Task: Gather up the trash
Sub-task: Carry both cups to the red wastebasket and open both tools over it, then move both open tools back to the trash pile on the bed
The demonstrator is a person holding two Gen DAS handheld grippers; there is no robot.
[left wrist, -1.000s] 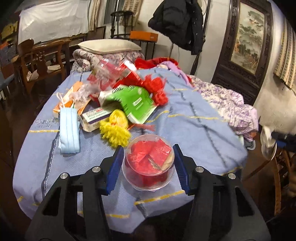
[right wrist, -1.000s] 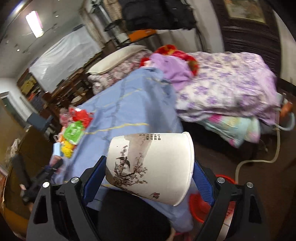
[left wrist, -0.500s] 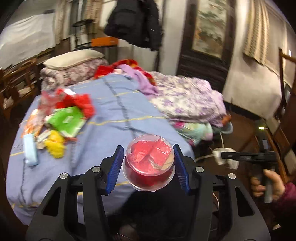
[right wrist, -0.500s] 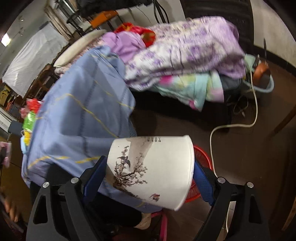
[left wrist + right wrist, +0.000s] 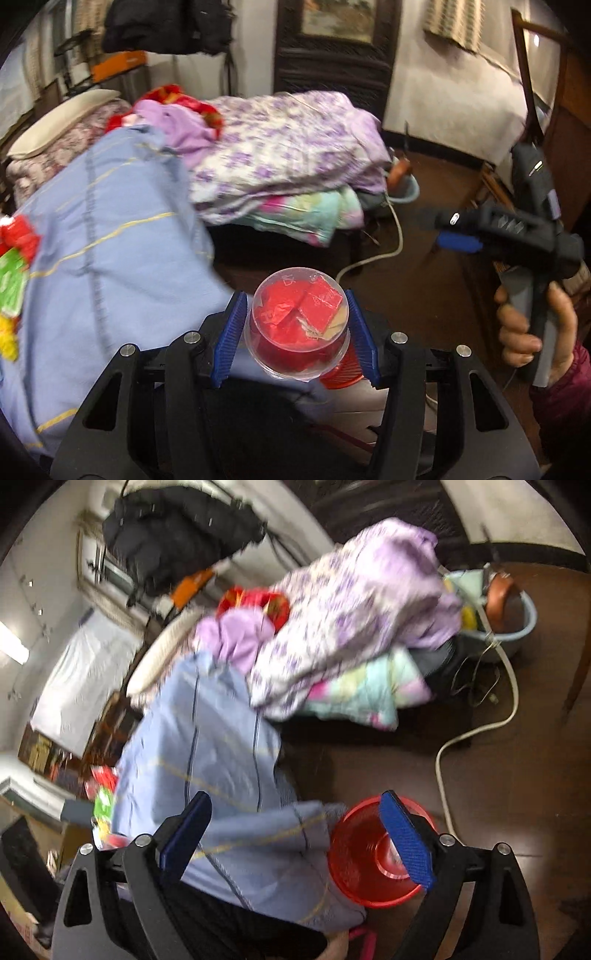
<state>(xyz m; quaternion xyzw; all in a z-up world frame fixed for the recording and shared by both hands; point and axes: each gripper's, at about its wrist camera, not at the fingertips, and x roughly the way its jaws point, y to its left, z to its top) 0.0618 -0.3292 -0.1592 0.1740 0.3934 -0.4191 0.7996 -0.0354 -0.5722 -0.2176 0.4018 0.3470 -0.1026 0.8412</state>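
The left gripper (image 5: 297,334) was clamped on one clear plastic cup (image 5: 299,325), its two blue pads (image 5: 231,338) pressed against the cup's sides. The cup's long axis ran along the fingers, its round end facing away from the camera, and folded red wrappers (image 5: 317,304) filled it; their number could not be counted. The cup hung in the air past the edge of the blue bedsheet (image 5: 110,236), with the rim of one red basket (image 5: 341,367) showing just behind and below it.

The right gripper (image 5: 295,834) stood wide apart and held nothing. Between and beyond its two fingers (image 5: 404,840) lay the hanging corner of the blue bedsheet (image 5: 207,746) and the one red basket (image 5: 362,864) on the dark floor, its open mouth facing the camera. In the left wrist view the right gripper (image 5: 439,230) appeared at the right, held in one hand (image 5: 532,325).

Farther out, one purple floral quilt (image 5: 354,602) lay piled on the bed, a white cable (image 5: 476,731) curved across the floor, and more litter (image 5: 13,266) sat on the sheet's far left.
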